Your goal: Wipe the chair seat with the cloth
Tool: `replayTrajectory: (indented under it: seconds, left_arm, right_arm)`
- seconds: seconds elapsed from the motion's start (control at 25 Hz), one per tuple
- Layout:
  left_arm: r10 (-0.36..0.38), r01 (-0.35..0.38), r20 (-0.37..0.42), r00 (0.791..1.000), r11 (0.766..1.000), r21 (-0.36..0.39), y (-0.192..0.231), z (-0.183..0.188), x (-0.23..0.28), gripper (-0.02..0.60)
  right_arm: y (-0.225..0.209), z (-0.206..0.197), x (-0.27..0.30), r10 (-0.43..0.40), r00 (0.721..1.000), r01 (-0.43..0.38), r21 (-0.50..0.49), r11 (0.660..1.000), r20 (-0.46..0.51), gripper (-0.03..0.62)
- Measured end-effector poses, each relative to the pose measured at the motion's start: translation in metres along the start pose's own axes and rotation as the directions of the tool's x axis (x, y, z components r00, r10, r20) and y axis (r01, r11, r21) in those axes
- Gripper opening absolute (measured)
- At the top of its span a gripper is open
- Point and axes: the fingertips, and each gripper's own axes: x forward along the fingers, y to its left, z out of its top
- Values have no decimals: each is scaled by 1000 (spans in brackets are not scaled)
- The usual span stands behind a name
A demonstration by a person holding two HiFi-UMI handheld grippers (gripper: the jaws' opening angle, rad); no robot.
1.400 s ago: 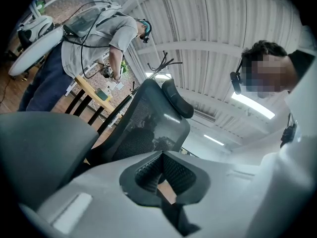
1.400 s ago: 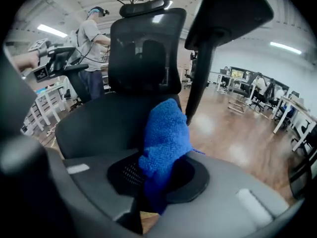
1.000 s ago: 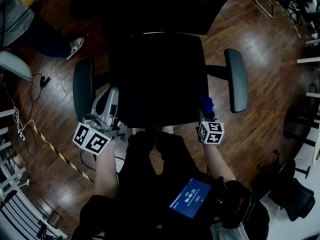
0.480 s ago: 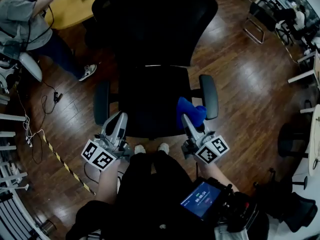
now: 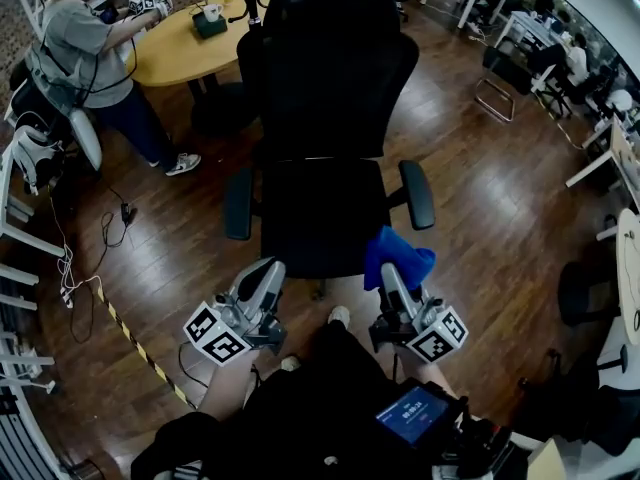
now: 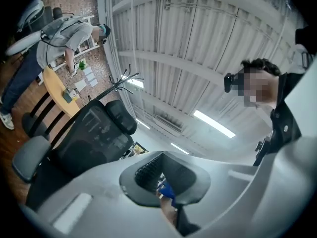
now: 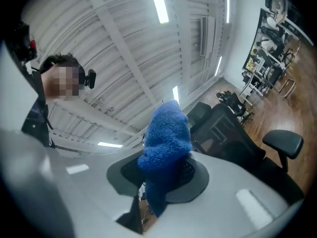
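The black office chair [image 5: 320, 218] stands in front of me on the wood floor, its seat bare. My right gripper [image 5: 392, 273] is shut on a blue cloth [image 5: 398, 256], held just off the seat's front right corner, below the right armrest [image 5: 417, 194]. In the right gripper view the cloth [image 7: 166, 138] bunches up out of the right gripper [image 7: 163, 177], which points up at the ceiling. My left gripper [image 5: 266, 274] is shut and holds nothing, near the seat's front left corner. The left gripper [image 6: 163, 177] also points upward, with the chair [image 6: 89, 138] off to its left.
A person [image 5: 90, 38] bends over a round yellow table [image 5: 190, 43] at the back left. Cables and striped tape [image 5: 120, 318] lie on the floor at the left. More chairs and desks [image 5: 500, 78] stand at the back right. A lit screen [image 5: 412, 413] hangs at my waist.
Both grippers have drawn back from the seat toward me, and the right one carried the cloth off the seat's right side. The chair now sits farther away, with its backrest in view.
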Motion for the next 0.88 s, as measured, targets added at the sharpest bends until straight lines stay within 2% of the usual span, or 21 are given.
replayTrajectory:
  seconds: [0.2, 0.36, 0.68, 0.88]
  left_arm:
    - [31, -31, 11, 999, 999, -19, -22, 7, -78, -9]
    - [39, -38, 43, 998, 999, -21, -39, 14, -106, -9]
    - [-26, 23, 63, 998, 999, 42, -72, 15, -75, -9]
    - [-56, 54, 40, 998, 997, 54, -91, 1, -48, -9]
  right_arm:
    - [57, -28, -32, -2, 1000, 1, 33, 999, 23, 84]
    - [90, -30, -39, 43, 999, -45, 52, 998, 33, 84]
    - [108, -13, -42, 121, 992, -122, 36, 992, 30, 84]
    - [95, 0, -55, 119, 993, -120, 46, 992, 26, 84]
